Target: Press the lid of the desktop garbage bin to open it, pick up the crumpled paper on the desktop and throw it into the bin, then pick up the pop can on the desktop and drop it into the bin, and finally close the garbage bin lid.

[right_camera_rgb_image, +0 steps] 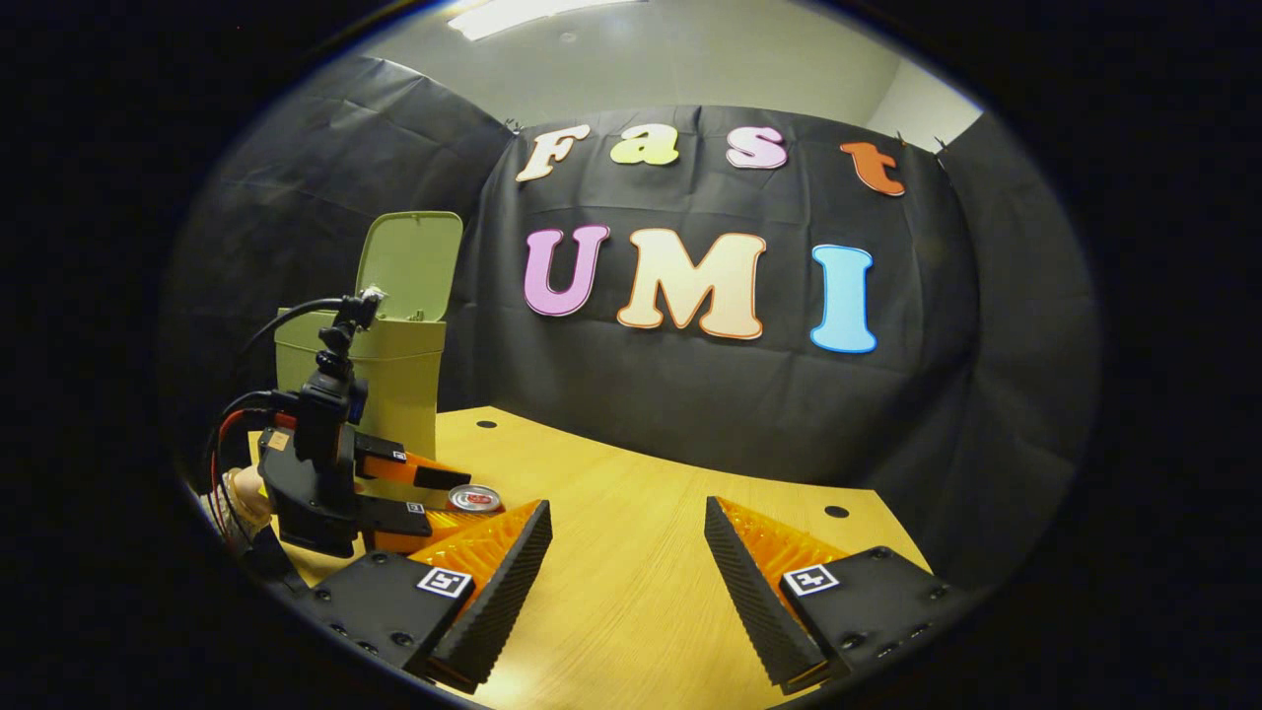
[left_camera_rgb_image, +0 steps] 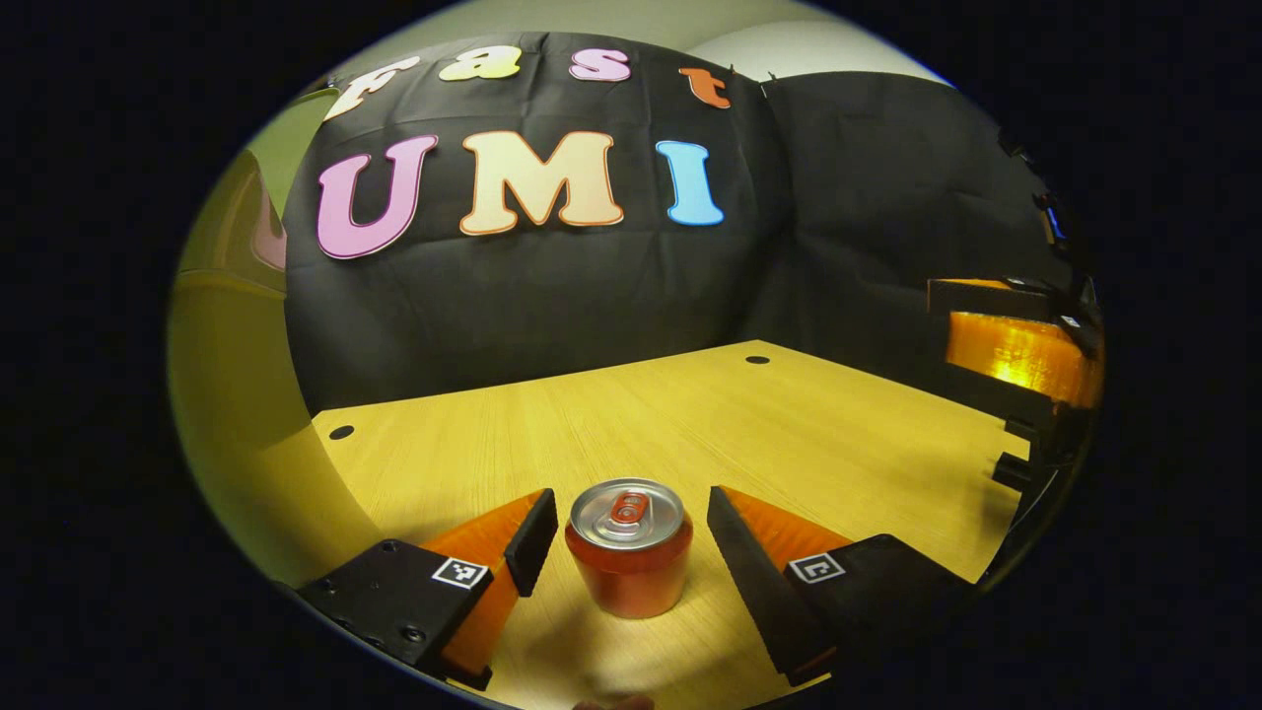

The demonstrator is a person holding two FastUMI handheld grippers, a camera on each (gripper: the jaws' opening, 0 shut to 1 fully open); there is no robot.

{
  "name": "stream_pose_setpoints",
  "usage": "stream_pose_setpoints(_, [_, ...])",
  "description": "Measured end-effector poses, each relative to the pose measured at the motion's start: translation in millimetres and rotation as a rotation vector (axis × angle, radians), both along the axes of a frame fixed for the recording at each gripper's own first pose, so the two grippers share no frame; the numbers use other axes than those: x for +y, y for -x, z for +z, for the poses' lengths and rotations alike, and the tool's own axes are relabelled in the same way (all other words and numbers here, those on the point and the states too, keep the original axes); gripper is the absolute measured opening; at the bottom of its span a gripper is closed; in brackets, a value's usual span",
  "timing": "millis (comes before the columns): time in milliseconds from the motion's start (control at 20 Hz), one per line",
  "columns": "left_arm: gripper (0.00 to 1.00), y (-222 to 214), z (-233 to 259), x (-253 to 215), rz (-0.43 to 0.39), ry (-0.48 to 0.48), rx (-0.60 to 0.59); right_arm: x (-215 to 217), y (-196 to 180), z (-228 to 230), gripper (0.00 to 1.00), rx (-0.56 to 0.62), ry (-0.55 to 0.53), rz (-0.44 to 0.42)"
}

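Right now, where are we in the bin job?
Done: bin lid stands open on the green bin. No crumpled paper seen on the tabletop, so likely binned. In hand: left gripper open, straddling the upright pop can, no contact yet. Left: grasp, drop, close lid. Right gripper open, idle.

A light wooden worktop (left_camera_rgb_image: 789, 414) carries an upright pop can (left_camera_rgb_image: 629, 547) and a green garbage bin (right_camera_rgb_image: 394, 380), lid raised
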State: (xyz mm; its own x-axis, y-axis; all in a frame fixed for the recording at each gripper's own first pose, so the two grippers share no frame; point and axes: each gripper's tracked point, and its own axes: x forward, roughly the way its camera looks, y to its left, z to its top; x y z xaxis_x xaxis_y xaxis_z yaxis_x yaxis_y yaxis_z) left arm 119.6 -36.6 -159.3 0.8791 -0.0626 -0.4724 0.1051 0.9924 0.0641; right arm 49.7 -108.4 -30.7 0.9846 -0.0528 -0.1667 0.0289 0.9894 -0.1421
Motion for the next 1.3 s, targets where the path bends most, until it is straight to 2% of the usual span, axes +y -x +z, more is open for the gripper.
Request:
stream_pose_setpoints(450, [0.95,-5,-21,8,0.022,-0.029,0.060,-8,-1,-23,0.98,0.020,-0.062,-0.015])
stream_pose_setpoints(550, [0.92,-5,-25,8,0.019,-0.030,0.071,-9,-1,-24,1.00,0.021,-0.058,-0.017])
stream_pose_setpoints(700, [0.82,-7,-29,7,0.017,-0.015,0.075,-8,0,-24,0.98,0.019,-0.056,-0.016])
stream_pose_setpoints(800, [0.81,-9,-28,6,0.014,-0.003,0.077,-10,0,-26,0.98,0.019,-0.057,-0.017])
stream_pose_setpoints(1050, [0.80,-7,-1,3,-0.001,0.008,0.043,-10,-1,-30,0.98,0.030,-0.060,-0.017])
stream_pose_setpoints(1300, [0.79,-3,54,-18,-0.077,-0.004,-0.034,-7,0,-30,0.98,0.035,-0.067,-0.003])
